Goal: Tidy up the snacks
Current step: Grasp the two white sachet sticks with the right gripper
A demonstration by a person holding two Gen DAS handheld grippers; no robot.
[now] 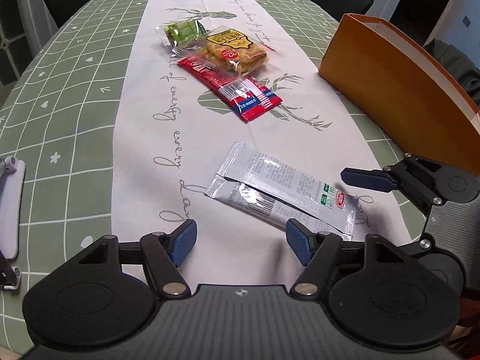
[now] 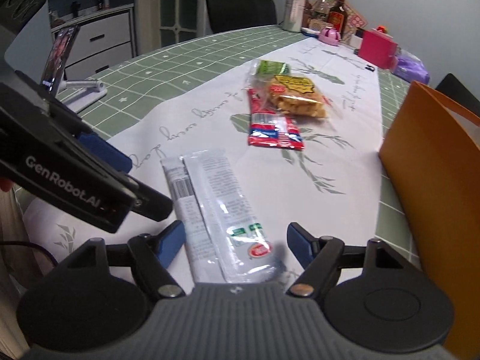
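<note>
**Approach to the first pick: silver packets nearest, box to the right**

The counter (image 1: 75, 96) is a long surface under a green grid cloth with a white runner (image 1: 186, 9) down its middle. All snacks lie on the runner. The far end is crowded with bottles and boxes; the middle and near stretches offer open room.

The orange box (image 1: 399, 96) stands upright along the right edge of the counter, open at the top, well apart from the snacks. It is judged to be the destination. Its tall near wall calls for a lift clear above the rim before any release.

A phone on a stand (image 2: 60, 60) occupies the left edge and is to be avoided on any leftward swing.

The far cluster consists of a red packet (image 1: 231, 88), a clear bag of yellow biscuits (image 1: 237, 51) overlapping its far end, and a green packet (image 1: 184, 31) beyond.

Two silver packets (image 1: 285, 192) lie overlapped nearest the grippers.

The left gripper (image 1: 241, 241) has its fingers spread and empty, with one corner of the silver packets just ahead of its right pad. The right gripper (image 2: 235, 241) is also spread and empty, the silver packets lying between its fingers, ungripped.

The step in hand is judged to be the approach. The next move calls for descent, closure on one packet only, and separation from its twin.
</note>
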